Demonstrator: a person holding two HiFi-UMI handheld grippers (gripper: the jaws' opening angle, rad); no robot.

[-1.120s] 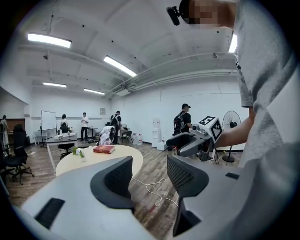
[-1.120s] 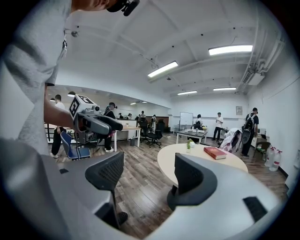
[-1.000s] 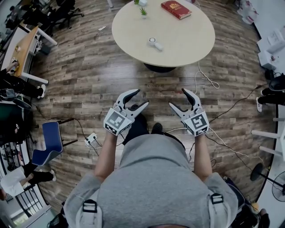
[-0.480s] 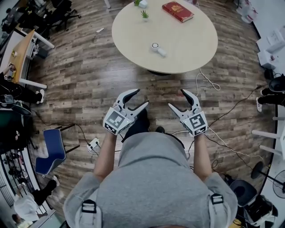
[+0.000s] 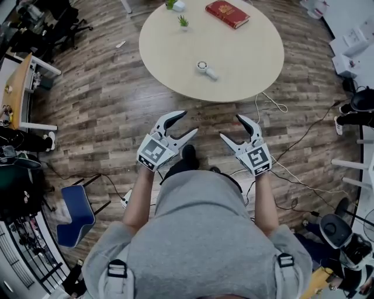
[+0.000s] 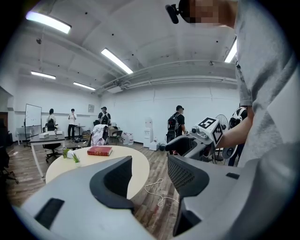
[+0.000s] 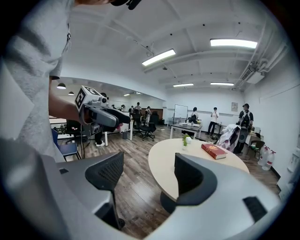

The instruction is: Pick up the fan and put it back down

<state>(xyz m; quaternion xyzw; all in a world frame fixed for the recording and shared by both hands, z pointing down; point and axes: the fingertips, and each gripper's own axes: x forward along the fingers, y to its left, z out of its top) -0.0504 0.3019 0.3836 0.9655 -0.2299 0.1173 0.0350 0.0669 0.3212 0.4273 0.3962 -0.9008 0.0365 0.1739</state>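
Small white handheld fan (image 5: 205, 69) lies on round beige wooden table (image 5: 257, 58), near its centre, untouched. Left gripper (image 5: 187, 123) and right gripper (image 5: 230, 127) are both held short of the table's near edge, jaws spread wide, nothing between them. Red hardback book (image 5: 227, 13) at table's far side.

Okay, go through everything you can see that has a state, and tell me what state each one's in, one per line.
Fan: lying flat on the table, untouched.
Red book: closed, lying flat.
Small plant: upright.
Left gripper: fingers apart, nothing between them.
Right gripper: fingers apart, nothing between them.
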